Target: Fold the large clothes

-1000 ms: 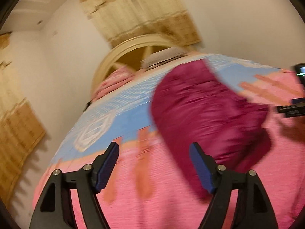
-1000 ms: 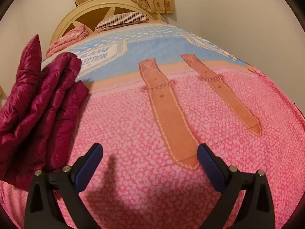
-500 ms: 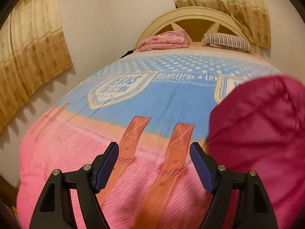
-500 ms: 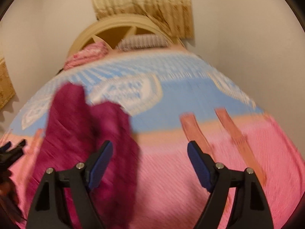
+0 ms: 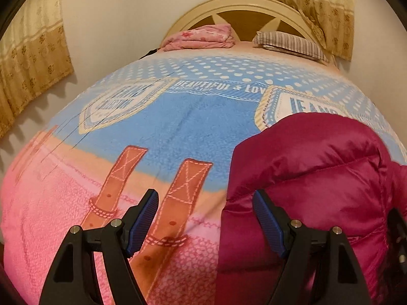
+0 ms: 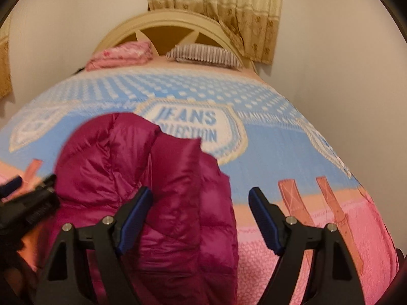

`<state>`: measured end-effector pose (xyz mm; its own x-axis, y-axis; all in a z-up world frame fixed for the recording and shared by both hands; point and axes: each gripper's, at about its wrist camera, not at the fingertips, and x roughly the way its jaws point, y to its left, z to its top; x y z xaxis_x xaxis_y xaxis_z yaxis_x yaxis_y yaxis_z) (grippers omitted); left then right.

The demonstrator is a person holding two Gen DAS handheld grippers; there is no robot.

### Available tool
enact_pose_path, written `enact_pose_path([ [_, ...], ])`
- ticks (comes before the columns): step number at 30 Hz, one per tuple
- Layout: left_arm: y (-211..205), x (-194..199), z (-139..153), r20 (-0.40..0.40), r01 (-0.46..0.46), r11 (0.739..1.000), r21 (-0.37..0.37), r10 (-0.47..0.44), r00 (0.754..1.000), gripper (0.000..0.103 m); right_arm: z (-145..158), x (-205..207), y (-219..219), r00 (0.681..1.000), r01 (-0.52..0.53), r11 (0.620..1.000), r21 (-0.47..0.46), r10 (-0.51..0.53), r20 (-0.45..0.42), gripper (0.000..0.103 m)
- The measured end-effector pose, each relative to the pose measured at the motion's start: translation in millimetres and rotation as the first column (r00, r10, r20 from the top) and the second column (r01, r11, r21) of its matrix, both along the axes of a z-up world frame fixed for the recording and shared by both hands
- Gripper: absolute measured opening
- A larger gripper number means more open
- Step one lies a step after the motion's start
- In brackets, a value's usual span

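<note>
- A bedroom: a bed (image 5: 178, 132) with a blue and pink blanket, a curved headboard (image 5: 244, 7), curtains (image 5: 30, 50) on pale walls, and a folded pink cloth (image 5: 201, 38) beside a striped pillow (image 5: 290, 43) at the head.
- Left wrist view: the left tongs (image 5: 206, 218) stand wide apart with nothing between the pads, over bare blanket. The puffy magenta jacket (image 5: 318, 178) lies bunched on the blanket just to their right, behind the right finger.
- Right wrist view: the right tongs (image 6: 198, 216) have just been closing a little, yet are well open and grip nothing; the jacket (image 6: 152, 178) lies heaped beneath them, the left tongs (image 6: 28, 203) at its far edge.
- Step, as I judge it: both tongs free, lining up on the jacket for a fresh grab.
- Next move calls for each to pinch an edge, then spread or fold.
- No containers in view.
</note>
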<state>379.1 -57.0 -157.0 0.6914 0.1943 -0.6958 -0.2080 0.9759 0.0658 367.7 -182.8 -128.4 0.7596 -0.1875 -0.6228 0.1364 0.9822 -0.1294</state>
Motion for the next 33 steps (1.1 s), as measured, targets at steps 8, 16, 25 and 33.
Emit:
enact_pose_path([
  [8, -28.7, 7.4, -14.1, -0.042, 0.044, 0.994, 0.098, -0.04, 0.998, 0.078, -22.5, 4.0, -21.2, 0.998, 0.035, 0.998, 0.045, -0.032, -0.048, 0.08],
  [16, -35.1, 10.3, -25.6, -0.051, 0.047, 0.992, 0.113, -0.042, 0.998, 0.079, -37.3, 2.5, -30.7, 0.998, 0.034, 0.996, 0.078, -0.029, -0.062, 0.08],
  [25, -35.4, 12.0, -34.1, -0.056, 0.043, 0.995, 0.094, -0.038, 0.998, 0.082, -51.2, 5.4, -38.0, 0.997, 0.032, 0.993, 0.11, -0.024, -0.077, 0.081],
  [33, -39.6, 13.6, -37.7, -0.065, 0.046, 0.993, 0.105, -0.039, 0.997, 0.083, -58.3, 7.9, -41.1, 0.996, 0.034, 0.99, 0.135, -0.022, -0.09, 0.081],
])
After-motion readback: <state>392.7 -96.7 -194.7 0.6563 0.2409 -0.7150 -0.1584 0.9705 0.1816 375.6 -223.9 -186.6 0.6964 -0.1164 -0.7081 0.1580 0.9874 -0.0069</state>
